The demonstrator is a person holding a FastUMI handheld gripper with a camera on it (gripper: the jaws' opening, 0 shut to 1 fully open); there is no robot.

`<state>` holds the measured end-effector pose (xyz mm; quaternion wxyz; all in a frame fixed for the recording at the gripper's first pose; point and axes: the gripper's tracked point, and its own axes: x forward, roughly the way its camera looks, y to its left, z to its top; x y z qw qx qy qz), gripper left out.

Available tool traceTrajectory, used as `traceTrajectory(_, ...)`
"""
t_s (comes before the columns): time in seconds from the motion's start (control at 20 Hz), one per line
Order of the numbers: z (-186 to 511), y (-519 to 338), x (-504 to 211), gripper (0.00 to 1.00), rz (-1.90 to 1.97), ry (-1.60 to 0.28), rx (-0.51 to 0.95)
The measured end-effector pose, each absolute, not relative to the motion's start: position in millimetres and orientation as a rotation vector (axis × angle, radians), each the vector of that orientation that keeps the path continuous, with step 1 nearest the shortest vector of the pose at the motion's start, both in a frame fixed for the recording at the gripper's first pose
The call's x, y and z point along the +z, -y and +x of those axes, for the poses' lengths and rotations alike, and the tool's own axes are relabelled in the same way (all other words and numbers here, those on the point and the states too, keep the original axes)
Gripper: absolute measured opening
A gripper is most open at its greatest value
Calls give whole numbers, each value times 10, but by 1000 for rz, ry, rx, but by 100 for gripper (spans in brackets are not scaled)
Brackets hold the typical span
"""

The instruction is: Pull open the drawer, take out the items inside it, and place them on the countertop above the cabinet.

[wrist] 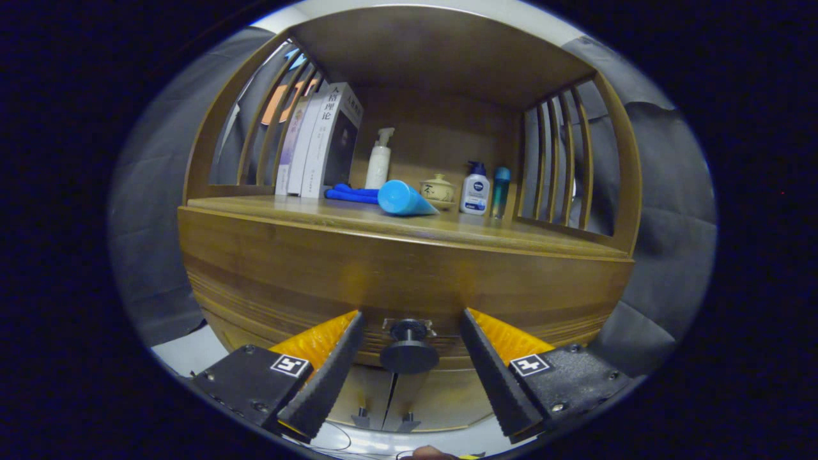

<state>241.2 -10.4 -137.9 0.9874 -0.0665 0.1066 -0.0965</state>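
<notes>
A wooden cabinet faces me, its drawer front (396, 281) closed beneath the countertop (511, 233). A round dark knob (409, 350) sticks out from the drawer front and sits between my two fingers. My gripper (412, 326) is open, with a gap between the knob and each fingertip. The drawer's contents are hidden. On the countertop lie a light blue tube (404, 198) on its side and a dark blue cloth (350, 193) just behind it.
At the back of the shelf stand several books (319, 140), a white pump bottle (378, 160), a small lidded ceramic jar (438, 190), a white and blue bottle (475, 189) and a teal bottle (501, 190). Slatted wooden sides (562, 160) flank the shelf. Cabinet doors (390, 399) lie below the drawer.
</notes>
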Motion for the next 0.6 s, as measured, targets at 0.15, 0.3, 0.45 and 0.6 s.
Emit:
traceTrajectory(0.15, 2273, 52, -1444, 100, -75, -291, -148)
traceTrajectory(0.3, 1940, 154, -1210, 100, -57, -238, -125)
traceTrajectory(0.45, 1502, 240, -806, 100, -67, -158, -102)
traceTrajectory(0.6, 961, 213, -578, 100, -54, -95, -75)
